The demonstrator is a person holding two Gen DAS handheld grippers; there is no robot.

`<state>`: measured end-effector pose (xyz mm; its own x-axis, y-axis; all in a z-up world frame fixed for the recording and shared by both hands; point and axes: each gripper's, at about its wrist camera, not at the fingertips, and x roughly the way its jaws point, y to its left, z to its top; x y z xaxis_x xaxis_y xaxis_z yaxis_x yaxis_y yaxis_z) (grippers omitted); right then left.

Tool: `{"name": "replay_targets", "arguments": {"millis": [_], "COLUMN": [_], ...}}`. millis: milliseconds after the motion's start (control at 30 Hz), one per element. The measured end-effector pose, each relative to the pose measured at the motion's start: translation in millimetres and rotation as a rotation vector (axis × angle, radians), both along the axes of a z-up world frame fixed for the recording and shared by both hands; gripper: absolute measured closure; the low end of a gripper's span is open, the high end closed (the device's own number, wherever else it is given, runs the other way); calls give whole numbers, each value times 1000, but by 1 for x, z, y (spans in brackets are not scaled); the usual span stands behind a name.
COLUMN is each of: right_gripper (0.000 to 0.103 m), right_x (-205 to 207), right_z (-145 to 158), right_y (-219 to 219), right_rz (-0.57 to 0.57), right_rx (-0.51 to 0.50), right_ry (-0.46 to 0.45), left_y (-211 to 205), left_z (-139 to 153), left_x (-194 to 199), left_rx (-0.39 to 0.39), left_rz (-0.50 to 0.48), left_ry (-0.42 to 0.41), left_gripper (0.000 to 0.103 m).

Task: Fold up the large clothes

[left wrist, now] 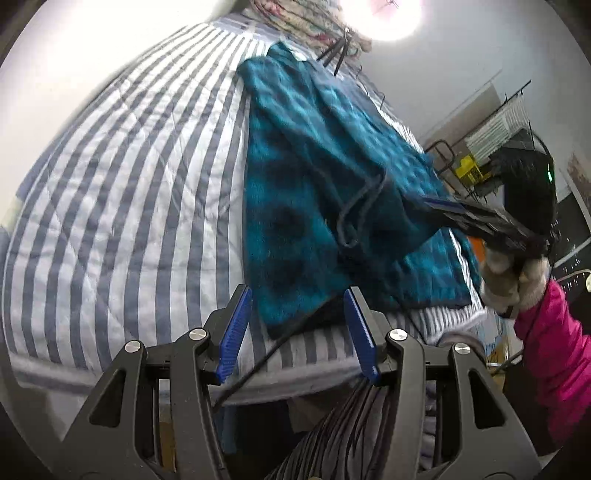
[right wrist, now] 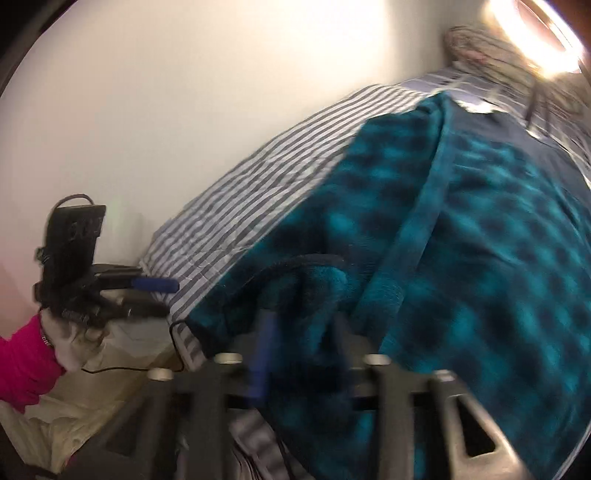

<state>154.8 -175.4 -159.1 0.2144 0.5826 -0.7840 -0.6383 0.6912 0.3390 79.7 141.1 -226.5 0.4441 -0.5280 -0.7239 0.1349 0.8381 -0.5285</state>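
Note:
A large teal fleece garment (left wrist: 314,177) with dark blotches lies lengthwise on a blue-and-white striped bed (left wrist: 129,184). My left gripper (left wrist: 299,332) is open and empty, just short of the garment's near hem. My right gripper (left wrist: 436,206) reaches in from the right over the garment's edge. In the blurred right wrist view the right gripper (right wrist: 303,350) has teal fleece (right wrist: 461,240) between its blue pads (right wrist: 260,354), its jaws a little apart. The left gripper (right wrist: 151,295) shows there at the left, open, off the bed's corner.
Folded floral bedding (left wrist: 310,22) and a dark hanger (left wrist: 338,51) lie at the bed's far end. A thin black cable (left wrist: 266,358) crosses the bed's near edge. A clothes rack and yellow box (left wrist: 469,170) stand to the right. A white wall (right wrist: 184,110) runs along the bed.

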Motion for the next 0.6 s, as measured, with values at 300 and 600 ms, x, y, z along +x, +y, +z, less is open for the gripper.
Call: {"name": "replay_targets", "arguments": {"millis": [300,600], "right_gripper": [49,48], "right_x": [16,38], "right_z": [0,-47], "right_y": [-23,5], "right_rz": [-157,-142], "right_rx": [85,-4], "right_ry": [71,118], "left_y": [-40,-62], "left_z": [-6,-33], "left_x": [77,147], "left_rx": [-62,-48], "left_rz": [3,35], "left_ry": [45,98], "left_gripper": [50,94]}}
